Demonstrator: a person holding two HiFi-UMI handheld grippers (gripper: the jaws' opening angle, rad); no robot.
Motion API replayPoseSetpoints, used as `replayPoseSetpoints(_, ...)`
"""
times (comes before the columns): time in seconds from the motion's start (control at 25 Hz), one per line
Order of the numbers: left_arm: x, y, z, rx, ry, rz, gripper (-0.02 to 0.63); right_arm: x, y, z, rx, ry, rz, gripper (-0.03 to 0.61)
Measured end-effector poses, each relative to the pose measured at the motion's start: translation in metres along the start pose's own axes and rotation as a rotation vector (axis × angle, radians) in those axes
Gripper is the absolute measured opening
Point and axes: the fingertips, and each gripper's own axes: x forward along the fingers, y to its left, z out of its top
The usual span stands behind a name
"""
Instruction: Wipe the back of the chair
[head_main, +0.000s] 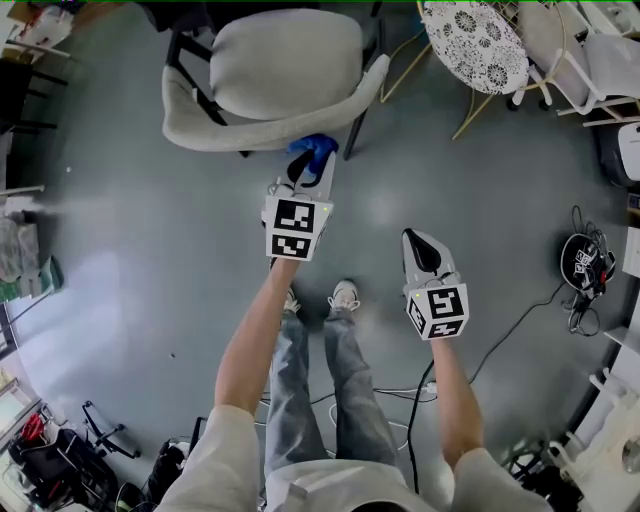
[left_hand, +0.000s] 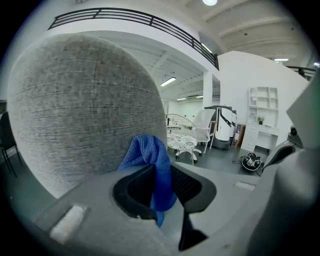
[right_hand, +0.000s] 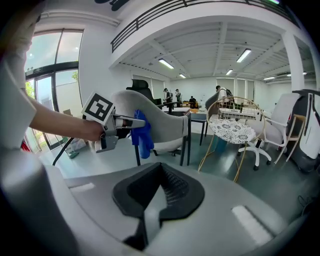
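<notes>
Outstretched forearms (head_main: 250, 340) of the standing person carry two tools. The left hand-held gripper (head_main: 303, 172) is clamped on a blue cloth (head_main: 316, 150), which touches or lies just short of the rear face of the grey chair's backrest (head_main: 250, 135); the right hand-held gripper (head_main: 424, 246) hangs apart, jaws together on nothing. Judged stage: cloth presented, wiping at or near its start, so the next move calls for pressing the bunched cloth onto the curved fabric and sweeping along it without loosening the clamp.
</notes>
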Motion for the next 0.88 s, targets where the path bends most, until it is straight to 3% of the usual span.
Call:
replayPoseSetpoints(0.2, 0.013, -0.012, 0.008, -0.009, -0.003, -0.034, 0.089, -0.004, -0.003, -0.003, 0.003, 0.003, -0.008, 0.002)
replayPoseSetpoints(0.48, -0.017, -0.005, 0.001, 0.012, -0.027, -0.049, 0.089, -0.001, 0.01, -0.002, -0.009, 0.007, 0.003, 0.002)
replayPoseSetpoints(0.68, -0.071, 0.026, -0.03, -0.077, -0.031, 0.011, 0.091, 0.009, 0.03, 0.002, -0.021, 0.007, 0.028, 0.002)
replayPoseSetpoints(0.88, -0.114, 0.09, -0.07, -0.088, 0.027, 0.112, 0.091, 0.019, 0.05, 0.009, -0.043, 0.009, 0.05, 0.002)
